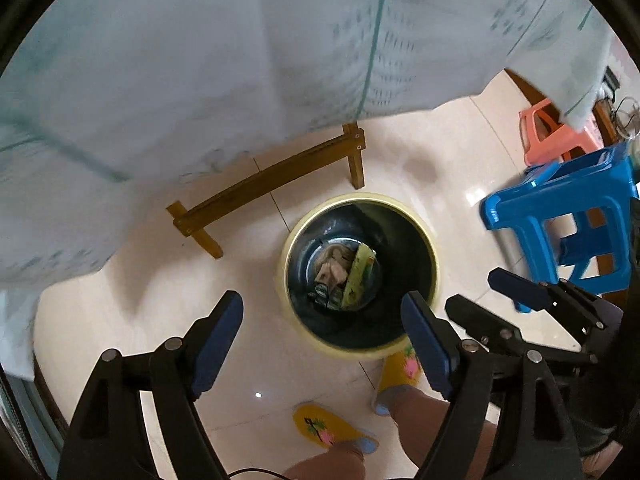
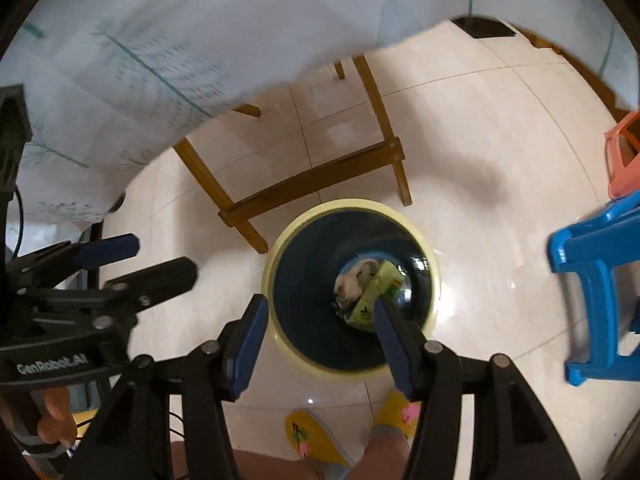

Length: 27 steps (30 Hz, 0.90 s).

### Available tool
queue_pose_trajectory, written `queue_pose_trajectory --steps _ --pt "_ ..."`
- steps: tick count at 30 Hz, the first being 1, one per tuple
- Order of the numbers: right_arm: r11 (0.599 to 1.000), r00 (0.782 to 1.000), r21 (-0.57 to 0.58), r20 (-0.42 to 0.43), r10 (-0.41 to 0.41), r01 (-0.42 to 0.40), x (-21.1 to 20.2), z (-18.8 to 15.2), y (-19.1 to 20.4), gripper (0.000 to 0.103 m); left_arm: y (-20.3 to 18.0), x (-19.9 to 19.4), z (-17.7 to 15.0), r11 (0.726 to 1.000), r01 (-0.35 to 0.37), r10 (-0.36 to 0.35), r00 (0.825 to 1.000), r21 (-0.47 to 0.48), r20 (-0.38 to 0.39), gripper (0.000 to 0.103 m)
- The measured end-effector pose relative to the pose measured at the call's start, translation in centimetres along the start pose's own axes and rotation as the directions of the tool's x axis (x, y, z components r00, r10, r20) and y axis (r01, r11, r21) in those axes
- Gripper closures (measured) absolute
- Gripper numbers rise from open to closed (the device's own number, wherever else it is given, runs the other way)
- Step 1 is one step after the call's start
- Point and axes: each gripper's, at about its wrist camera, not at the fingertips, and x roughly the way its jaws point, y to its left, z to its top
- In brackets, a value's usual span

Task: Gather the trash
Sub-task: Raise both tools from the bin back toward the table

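A round bin with a pale yellow rim and a dark liner stands on the tiled floor below both grippers. Trash lies at its bottom: a green carton and crumpled brownish paper. My left gripper is open and empty above the bin's near side. My right gripper is open and empty over the bin; it also shows in the left wrist view. The left gripper shows at the left of the right wrist view.
A table draped in a white patterned cloth stands just behind the bin, its wooden legs close to it. A blue stool and a pink stool stand right. The person's feet in yellow slippers are near.
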Motion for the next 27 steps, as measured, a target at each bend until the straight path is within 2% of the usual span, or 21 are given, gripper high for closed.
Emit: queue_pose_trajectory --steps 8,13,17,21,27 --pt "0.999 0.999 -0.038 -0.013 -0.039 0.039 -8.0 0.0 3.4 0.048 1.6 -10.6 -1.3 0.997 0.064 -0.063 0.998 -0.053 0.027 0.023" --pt "0.998 0.998 -0.032 0.034 -0.044 0.045 -14.9 0.9 6.3 0.048 3.2 -19.4 -1.5 0.994 0.092 -0.085 0.989 -0.055 0.122 0.023" --pt "0.994 0.992 -0.087 0.113 -0.052 0.062 -20.6 2.1 9.8 0.048 5.2 -26.1 -1.6 0.993 0.104 -0.09 0.969 -0.048 0.23 0.023" --pt "0.988 0.979 -0.127 0.197 -0.059 0.085 -24.9 3.1 12.6 0.048 6.9 -30.9 -1.8 0.992 0.122 -0.104 0.943 -0.038 0.317 0.021" --pt "0.993 0.954 -0.094 0.299 -0.037 0.067 -29.7 5.0 15.4 0.048 8.8 -35.1 -2.3 0.991 0.124 -0.093 0.905 -0.046 0.416 0.021"
